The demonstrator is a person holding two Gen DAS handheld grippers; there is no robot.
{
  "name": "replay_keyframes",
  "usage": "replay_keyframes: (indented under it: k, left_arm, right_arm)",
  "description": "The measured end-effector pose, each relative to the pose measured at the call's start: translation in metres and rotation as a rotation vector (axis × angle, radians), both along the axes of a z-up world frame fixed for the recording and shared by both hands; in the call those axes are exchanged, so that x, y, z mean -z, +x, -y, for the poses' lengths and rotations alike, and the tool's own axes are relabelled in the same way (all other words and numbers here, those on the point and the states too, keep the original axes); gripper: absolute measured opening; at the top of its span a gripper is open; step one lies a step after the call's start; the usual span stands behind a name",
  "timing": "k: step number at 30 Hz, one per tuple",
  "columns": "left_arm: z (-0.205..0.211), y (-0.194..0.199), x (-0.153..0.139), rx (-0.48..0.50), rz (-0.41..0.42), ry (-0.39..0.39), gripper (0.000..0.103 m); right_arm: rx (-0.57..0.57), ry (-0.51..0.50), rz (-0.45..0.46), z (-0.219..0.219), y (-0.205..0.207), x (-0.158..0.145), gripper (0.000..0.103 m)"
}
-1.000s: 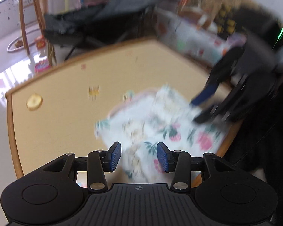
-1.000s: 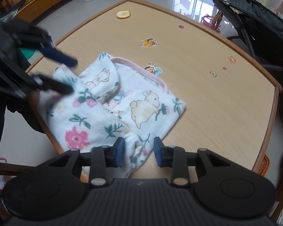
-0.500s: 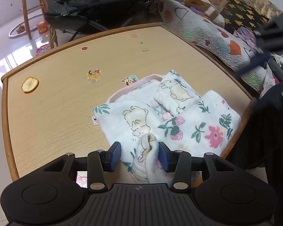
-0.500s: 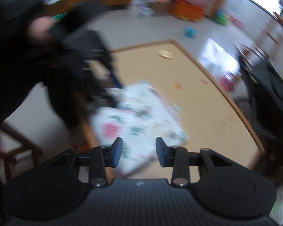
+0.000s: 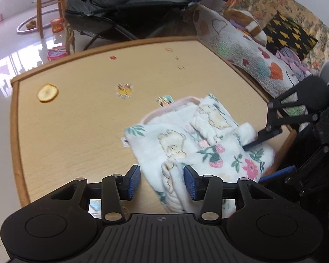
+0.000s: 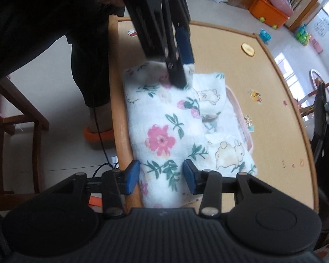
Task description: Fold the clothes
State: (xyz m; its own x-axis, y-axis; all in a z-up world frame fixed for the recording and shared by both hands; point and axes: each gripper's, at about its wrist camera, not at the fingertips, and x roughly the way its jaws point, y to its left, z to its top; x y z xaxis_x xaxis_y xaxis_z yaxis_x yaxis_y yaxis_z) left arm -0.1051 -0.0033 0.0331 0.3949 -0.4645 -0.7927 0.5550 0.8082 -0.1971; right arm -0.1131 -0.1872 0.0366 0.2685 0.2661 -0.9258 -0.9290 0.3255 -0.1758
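Cloth printed with flowers and bunnies lies bunched at the near edge of the wooden bench, part of it hanging over the rim. Left tool stands partly open, a raised fold between its blue pads, one pad just beside it. Right tool is also partly open, straddling the cloth's near end without pressing it.

cloth: on table, at its near edge | stickers: beyond cloth
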Motion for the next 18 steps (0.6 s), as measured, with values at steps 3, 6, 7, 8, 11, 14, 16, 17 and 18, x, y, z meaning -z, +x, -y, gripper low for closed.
replay_keyframes:
  k: [3,6,7,8,11,14,16,17,18]
  left_arm:
    - [-0.008,0.001,-0.003,-0.017,0.015,0.023,0.050]
    - [-0.012,0.003,0.000,-0.042,0.027,0.126,0.050]
    - [-0.013,0.005,0.001,-0.054,0.026,0.158,0.050]
    - [-0.016,0.006,0.000,-0.059,0.029,0.162,0.050]
    - [-0.025,0.004,-0.013,-0.073,0.070,0.090,0.050]
    - [-0.025,-0.008,-0.037,0.036,0.196,0.015,0.050]
    - [-0.017,-0.021,-0.050,0.197,0.260,0.011,0.050]
    - [-0.012,-0.028,-0.053,0.292,0.277,0.023,0.050]
    - [-0.006,-0.034,-0.055,0.387,0.287,0.042,0.050]
  right_arm:
    - [0.022,0.018,-0.029,0.004,0.004,0.002,0.045]
    - [0.041,0.032,-0.053,0.007,0.007,0.003,0.046]
    - [0.046,0.035,-0.059,0.007,0.008,0.003,0.046]
    - [0.050,0.037,-0.065,0.008,0.009,0.003,0.046]
    - [0.057,0.040,-0.076,0.007,0.011,0.003,0.046]
    - [0.069,0.052,-0.098,0.009,0.015,0.003,0.046]
    - [0.090,0.069,-0.127,0.012,0.020,0.002,0.047]
    - [0.104,0.080,-0.144,0.013,0.023,0.002,0.047]
    - [0.117,0.091,-0.161,0.015,0.026,0.002,0.047]
